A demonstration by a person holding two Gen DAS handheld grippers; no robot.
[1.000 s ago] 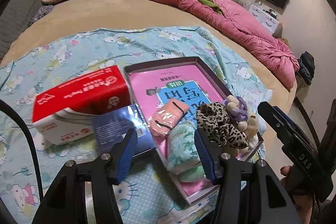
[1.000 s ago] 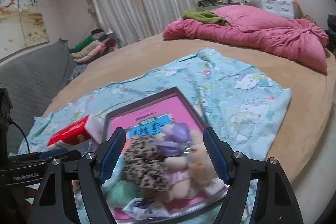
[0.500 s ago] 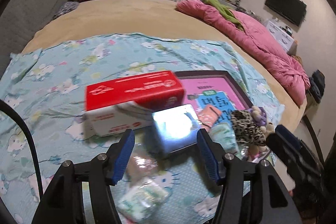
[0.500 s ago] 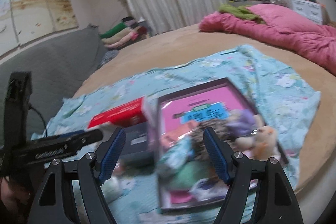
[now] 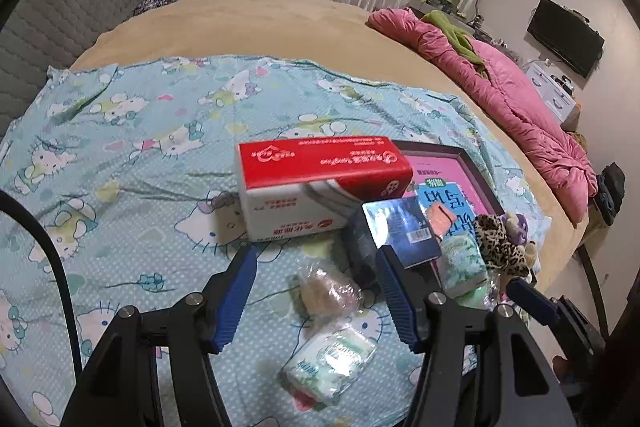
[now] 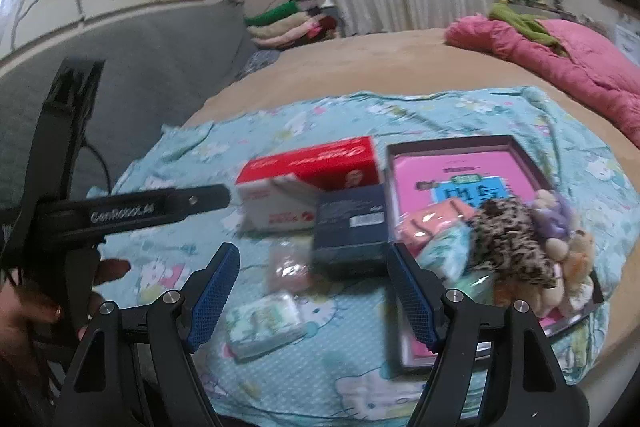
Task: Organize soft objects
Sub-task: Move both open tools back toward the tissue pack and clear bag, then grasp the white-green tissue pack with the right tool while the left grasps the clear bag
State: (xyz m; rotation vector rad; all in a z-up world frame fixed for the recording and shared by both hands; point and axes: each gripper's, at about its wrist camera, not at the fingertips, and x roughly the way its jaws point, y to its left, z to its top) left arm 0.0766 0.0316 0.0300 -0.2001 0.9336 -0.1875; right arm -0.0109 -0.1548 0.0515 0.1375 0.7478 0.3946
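A round bed under a tan cover (image 5: 256,23) fills the room, a crumpled pink quilt (image 5: 516,99) heaped along its far right edge. Spread over the near part lies a light blue cartoon-cat sheet (image 5: 132,131), which carries everything else. On it a shallow dark-rimmed tray (image 6: 452,143) with a pink printed liner sits to the right, holding a leopard-print soft item (image 6: 512,239), a small plush toy (image 6: 564,247) against it, an orange pouch (image 6: 432,223) and a pale green packet (image 5: 460,259). Just left of the tray stands a red and white tissue box (image 5: 316,183), with a dark blue box (image 6: 352,227) touching its front. Nearer the cameras, two loose soft packs rest on the sheet apart from the tray: a clear bag with beige contents (image 5: 326,291) and a white and green wrapped pack (image 6: 264,323). The left gripper (image 5: 316,295) hovers over these two packs, its blue-padded jaws spread and gripping nothing. The right gripper (image 6: 312,291) hangs above the same spot, jaws likewise wide apart and empty. A hand (image 6: 36,307) at the lower left of the right wrist view holds the left gripper's handle.
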